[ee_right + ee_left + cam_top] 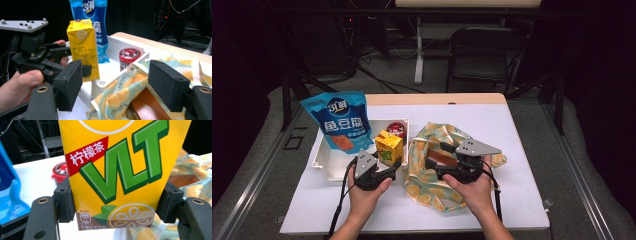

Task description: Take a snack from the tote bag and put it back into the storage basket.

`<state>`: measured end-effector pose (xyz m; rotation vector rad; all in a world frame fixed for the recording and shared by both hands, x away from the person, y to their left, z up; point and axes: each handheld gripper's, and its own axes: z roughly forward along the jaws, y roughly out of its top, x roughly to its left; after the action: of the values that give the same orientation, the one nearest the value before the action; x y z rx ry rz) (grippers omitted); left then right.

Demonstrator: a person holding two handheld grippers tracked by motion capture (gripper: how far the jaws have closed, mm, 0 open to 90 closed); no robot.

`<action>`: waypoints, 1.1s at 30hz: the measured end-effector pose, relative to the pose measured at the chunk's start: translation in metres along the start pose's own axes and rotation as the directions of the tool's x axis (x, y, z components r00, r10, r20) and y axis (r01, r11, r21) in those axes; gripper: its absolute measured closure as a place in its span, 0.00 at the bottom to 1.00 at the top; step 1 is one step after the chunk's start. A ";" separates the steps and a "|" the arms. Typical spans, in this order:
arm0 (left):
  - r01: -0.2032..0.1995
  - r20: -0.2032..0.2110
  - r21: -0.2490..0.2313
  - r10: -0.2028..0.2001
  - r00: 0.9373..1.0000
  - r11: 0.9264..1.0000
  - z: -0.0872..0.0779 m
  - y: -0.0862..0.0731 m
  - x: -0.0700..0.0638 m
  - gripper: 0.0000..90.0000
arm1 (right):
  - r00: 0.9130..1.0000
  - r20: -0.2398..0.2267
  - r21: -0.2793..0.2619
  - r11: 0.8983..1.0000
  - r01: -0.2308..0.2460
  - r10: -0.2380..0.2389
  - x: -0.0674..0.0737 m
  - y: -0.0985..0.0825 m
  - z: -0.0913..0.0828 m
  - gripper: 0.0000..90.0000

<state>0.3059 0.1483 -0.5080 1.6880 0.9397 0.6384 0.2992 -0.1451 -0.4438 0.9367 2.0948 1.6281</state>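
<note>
White worktop (492, 125) – dark room | yellow tea carton (389, 147) upright, long axis vertical, over white tray (323, 161) edge | left gripper (393, 164) clamped on carton | right gripper (438, 161) apart – over patterned bag (432, 192)

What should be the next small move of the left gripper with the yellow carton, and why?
Probably carry it sideways toward the patterned bag. The left gripper has its pads on both sides of the yellow carton, lifted at the white tray edge, and the right gripper stands open at the bag's mouth.
</note>
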 end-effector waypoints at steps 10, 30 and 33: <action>0.050 -0.082 0.016 -0.048 0.996 0.999 0.007 -0.015 0.020 0.35 | 0.998 0.046 0.003 1.000 -0.030 0.030 -0.016 -0.017 -0.015 0.32; 0.160 -0.220 0.170 -0.121 0.968 0.972 0.035 -0.046 0.035 0.35 | 0.995 0.091 0.025 0.998 -0.050 0.047 -0.026 -0.035 -0.025 0.34; 0.161 -0.223 0.187 -0.118 0.968 0.969 0.036 -0.046 0.035 0.35 | 0.994 0.098 0.026 0.998 -0.050 0.047 -0.027 -0.035 -0.026 0.34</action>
<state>0.3414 0.1647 -0.5643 1.7366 1.3016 0.6520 0.2925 -0.1864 -0.4733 1.0622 2.0495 1.5468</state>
